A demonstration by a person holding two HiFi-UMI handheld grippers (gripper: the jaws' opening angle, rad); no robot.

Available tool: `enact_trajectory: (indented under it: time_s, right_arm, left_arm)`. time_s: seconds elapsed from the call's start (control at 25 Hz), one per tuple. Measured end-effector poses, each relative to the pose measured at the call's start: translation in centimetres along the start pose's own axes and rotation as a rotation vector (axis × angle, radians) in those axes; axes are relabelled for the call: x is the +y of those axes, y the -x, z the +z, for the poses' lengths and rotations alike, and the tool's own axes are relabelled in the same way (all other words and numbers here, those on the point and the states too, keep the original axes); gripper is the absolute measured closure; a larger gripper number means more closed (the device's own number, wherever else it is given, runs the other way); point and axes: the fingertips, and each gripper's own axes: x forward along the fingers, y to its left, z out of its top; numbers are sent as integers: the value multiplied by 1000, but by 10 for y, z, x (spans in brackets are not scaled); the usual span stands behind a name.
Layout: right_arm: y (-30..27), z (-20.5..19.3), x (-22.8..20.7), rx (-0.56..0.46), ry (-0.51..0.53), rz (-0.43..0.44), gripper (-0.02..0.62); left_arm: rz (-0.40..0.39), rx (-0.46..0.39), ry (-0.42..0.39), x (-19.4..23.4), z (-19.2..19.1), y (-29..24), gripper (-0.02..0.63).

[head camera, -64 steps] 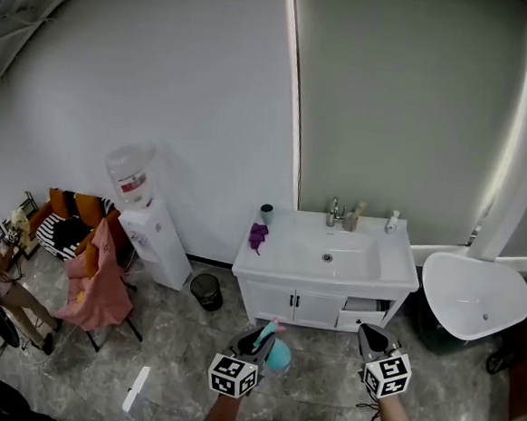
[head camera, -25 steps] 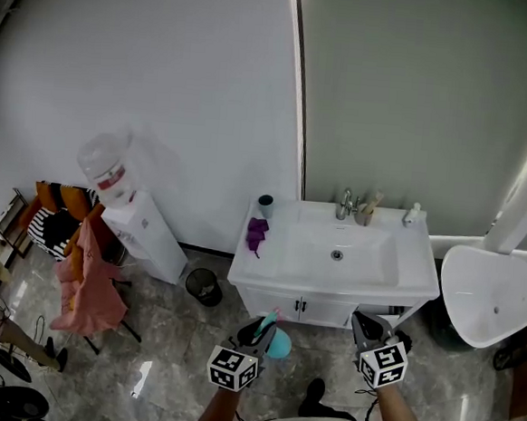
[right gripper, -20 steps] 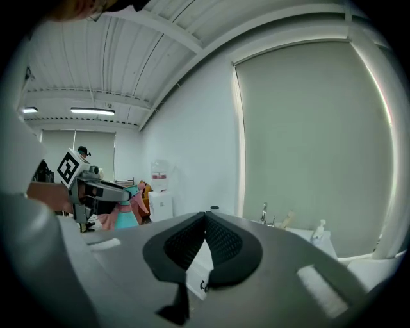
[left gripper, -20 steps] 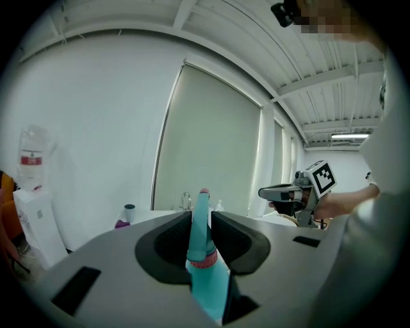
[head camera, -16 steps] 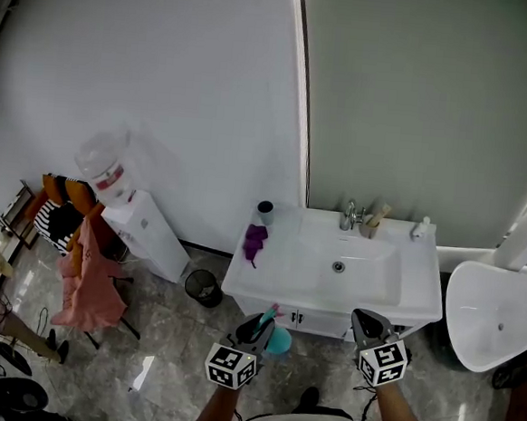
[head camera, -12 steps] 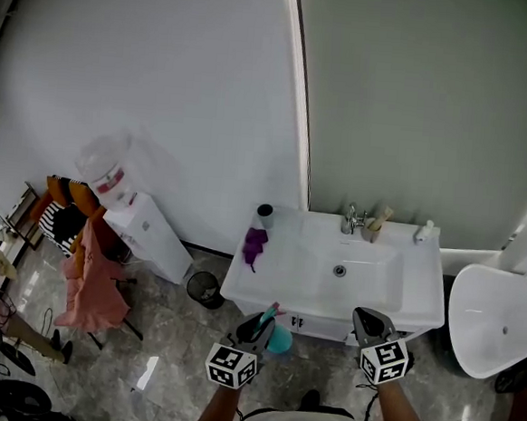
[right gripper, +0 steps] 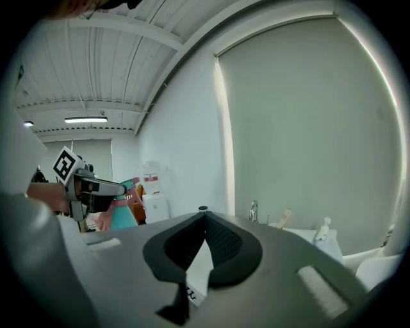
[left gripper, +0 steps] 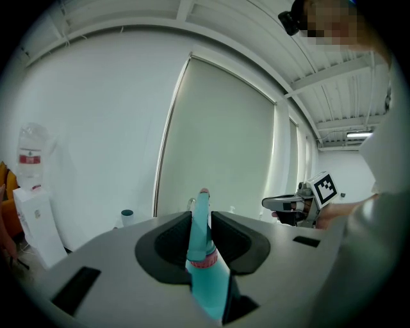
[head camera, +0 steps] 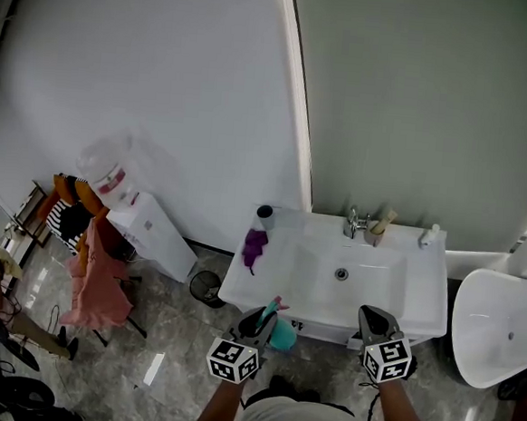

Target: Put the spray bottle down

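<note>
We've reached the washbasin (head camera: 392,301): left gripper (head camera: 257,322) clasps the teal spray bottle (head camera: 281,334), right gripper (head camera: 372,317) closed empty; set-down next.

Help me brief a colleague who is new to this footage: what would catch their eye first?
First, the teal spray bottle clamped in the left gripper, low in the head view. Just beyond it stands a white sink cabinet, with a purple cloth on its left end. The right gripper, low on the right, is shut and empty.
</note>
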Motion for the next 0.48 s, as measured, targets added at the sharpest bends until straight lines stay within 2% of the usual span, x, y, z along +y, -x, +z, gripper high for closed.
enact_trajectory:
  time_s: [0.48]
  right_arm:
    - [-42,7,-33,6,0,-73,584]
  left_arm:
    - [-65,10,-16,32,14,-62,509]
